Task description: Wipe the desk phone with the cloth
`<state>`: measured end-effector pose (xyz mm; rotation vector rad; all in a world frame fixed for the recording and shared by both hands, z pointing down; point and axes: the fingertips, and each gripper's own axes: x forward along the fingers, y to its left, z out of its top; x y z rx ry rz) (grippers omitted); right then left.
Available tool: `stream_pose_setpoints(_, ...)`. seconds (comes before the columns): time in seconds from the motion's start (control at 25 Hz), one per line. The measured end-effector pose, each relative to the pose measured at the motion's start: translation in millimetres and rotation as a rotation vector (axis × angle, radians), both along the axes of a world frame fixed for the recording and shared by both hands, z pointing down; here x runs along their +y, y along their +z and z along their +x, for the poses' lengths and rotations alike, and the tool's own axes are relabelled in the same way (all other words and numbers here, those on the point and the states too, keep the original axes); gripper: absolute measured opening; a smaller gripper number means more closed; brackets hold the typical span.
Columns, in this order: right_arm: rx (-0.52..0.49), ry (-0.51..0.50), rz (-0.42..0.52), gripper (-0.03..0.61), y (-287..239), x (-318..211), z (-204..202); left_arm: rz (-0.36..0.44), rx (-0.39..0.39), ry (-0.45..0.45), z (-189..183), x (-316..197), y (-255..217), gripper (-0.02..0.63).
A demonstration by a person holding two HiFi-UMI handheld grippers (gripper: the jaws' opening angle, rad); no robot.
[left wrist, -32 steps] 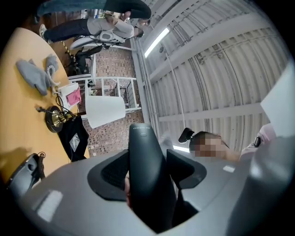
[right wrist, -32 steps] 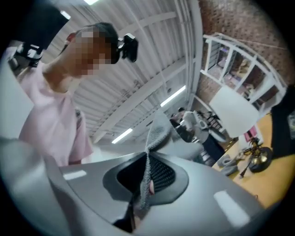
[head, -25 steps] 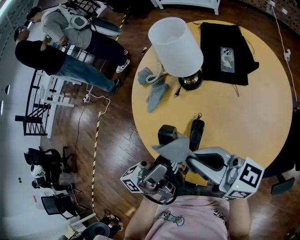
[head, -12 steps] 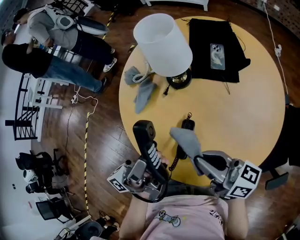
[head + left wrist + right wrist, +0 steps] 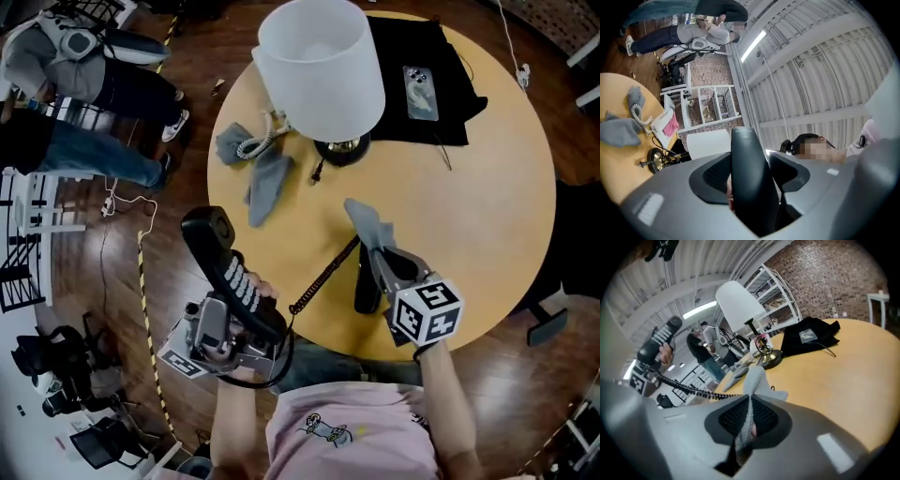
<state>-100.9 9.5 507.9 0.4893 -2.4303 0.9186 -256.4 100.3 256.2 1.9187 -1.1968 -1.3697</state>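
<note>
**Handset lifted at left, cloth pinched at right**

At the far left, two people [image 5: 84, 84] are standing on the wood floor [image 5: 187, 187], well apart from the table [image 5: 487, 187]. The left gripper [image 5: 234, 323] is holding out past the table's near-left edge, its jaws clamping the lower end of the black handset [image 5: 225, 262]; the keypad is facing up and the earpiece end is pointing away from the person. A coiled cord [image 5: 323, 277] is running from the handset across the table edge to the slim black base [image 5: 366, 286], which is lying on the table. Farther back, a loose grey rag [image 5: 267, 178] is lying beside a lamp [image 5: 319, 66] with a white shade. The right gripper [image 5: 384, 258] is pointing down over the table just right of the base, its jaws pressing together on a fold of the grey cloth [image 5: 364, 217]; the free end is sticking out past the tips. Whether it is touching the tabletop is not clear. At the back right, a smartphone [image 5: 420, 92] is lying on black fabric [image 5: 450, 56].
</note>
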Motion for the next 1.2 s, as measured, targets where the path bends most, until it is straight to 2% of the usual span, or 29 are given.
stream_pose_setpoints(0.08, 0.108, 0.024, 0.002, 0.015, 18.8, -2.0, -1.2, 0.003, 0.003, 0.009, -11.5, -3.7, 5.9, 0.268)
stream_pose_setpoints(0.2, 0.245, 0.014, -0.106, 0.015, 42.3, 20.0, 12.2, -0.007, -0.015, 0.013, -26.0, -6.3, 19.2, 0.268)
stream_pose_setpoints(0.28, 0.291, -0.016, -0.179, 0.015, 50.3, 48.0, 23.1, -0.016, -0.032, 0.014, -33.3, -6.6, 28.2, 0.268)
stream_pose_setpoints(0.36, 0.323, -0.054, -0.214, 0.015, 53.9, 74.0, 32.8, -0.020, -0.032, 0.024, -37.7, -7.0, 35.6, 0.268)
stream_pose_setpoints(0.48, 0.352, -0.066, -0.200, 0.015, 54.5, 77.1, 35.4, -0.017, -0.018, 0.038, -41.4, -8.2, 44.1, 0.268)
stream_pose_setpoints(0.64, 0.343, 0.045, -0.110, 0.015, 46.9, 14.5, 15.3, -0.006, -0.008, 0.057, -41.1, -11.1, 48.1, 0.268)
stream_pose_setpoints(0.76, 0.327, 0.087, -0.097, 0.015, 42.6, -8.3, 1.5, 0.004, 0.013, 0.059, -42.2, -9.8, 49.7, 0.268)
stream_pose_setpoints(0.96, 0.358, -0.017, -0.178, 0.015, 53.4, 56.2, 16.7, 0.004, 0.019, 0.059, -43.5, -8.5, 56.5, 0.268)
stream_pose_setpoints(1.2, 0.499, -0.256, -0.230, 0.015, 65.6, 139.0, 56.7, 0.014, 0.001, 0.080, -40.1, -14.0, 55.3, 0.268)
